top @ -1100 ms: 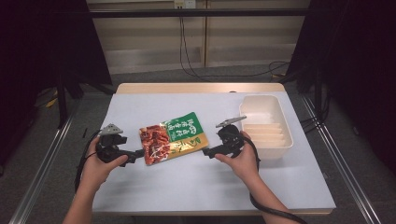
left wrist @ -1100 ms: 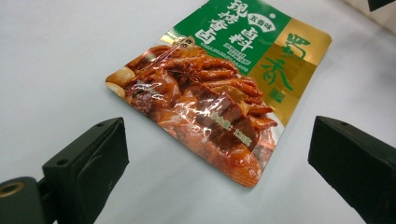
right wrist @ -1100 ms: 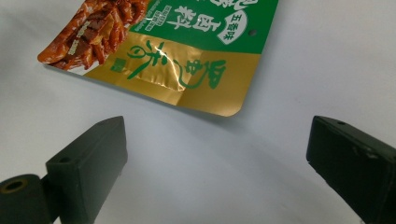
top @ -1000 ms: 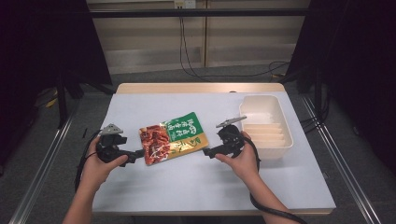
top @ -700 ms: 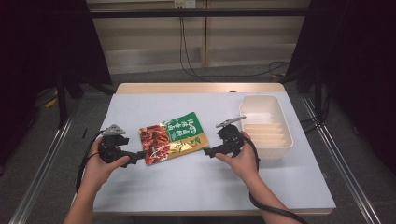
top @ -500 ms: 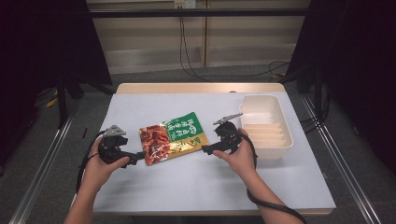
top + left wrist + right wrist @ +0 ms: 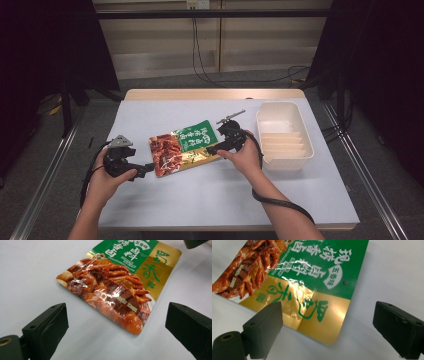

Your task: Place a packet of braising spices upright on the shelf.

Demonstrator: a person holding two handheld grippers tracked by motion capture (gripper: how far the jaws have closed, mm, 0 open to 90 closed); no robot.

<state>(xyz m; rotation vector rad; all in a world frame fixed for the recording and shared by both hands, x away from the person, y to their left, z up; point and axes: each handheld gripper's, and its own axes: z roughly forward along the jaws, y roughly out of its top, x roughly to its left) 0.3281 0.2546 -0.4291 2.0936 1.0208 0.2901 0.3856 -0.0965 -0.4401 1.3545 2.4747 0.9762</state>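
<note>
Sauce pouch (image 7: 185, 146) lies flat on the desk (image 7: 210, 200), roughly mid-desk, tilted, with its food-photo end toward the left claw (image 7: 148, 167) and its green-and-gold end toward the right claw (image 7: 212, 148). Nothing lifted yet.

Left claw: jaws spread wide, nothing between them. In the left gripper view the pouch (image 7: 117, 282) sits ahead of the jaws, its orange corner near but apart from them, no contact. From above this claw sits just off the pouch's lower left corner.

Right claw: jaws also wide apart, not clamped. In the right gripper view the gold end of the pouch (image 7: 312, 300) reaches in between the jaws, with the left jaw standing over the edge of the foil. Cannot tell if it touches. From above the claw tip is at the pouch's right edge.

White plastic container (image 7: 283, 135) stands on the right side of the desk, just beside the right hand (image 7: 245, 157), with ribbed floor and nothing in it.

Progress judgement: early stage. Both claws are lined up on opposite ends of the pouch, approach about done on the right side, left a bit short. Left to do: close on the pouch, pick it up, and likely move it, the container looks the probable target.
</note>
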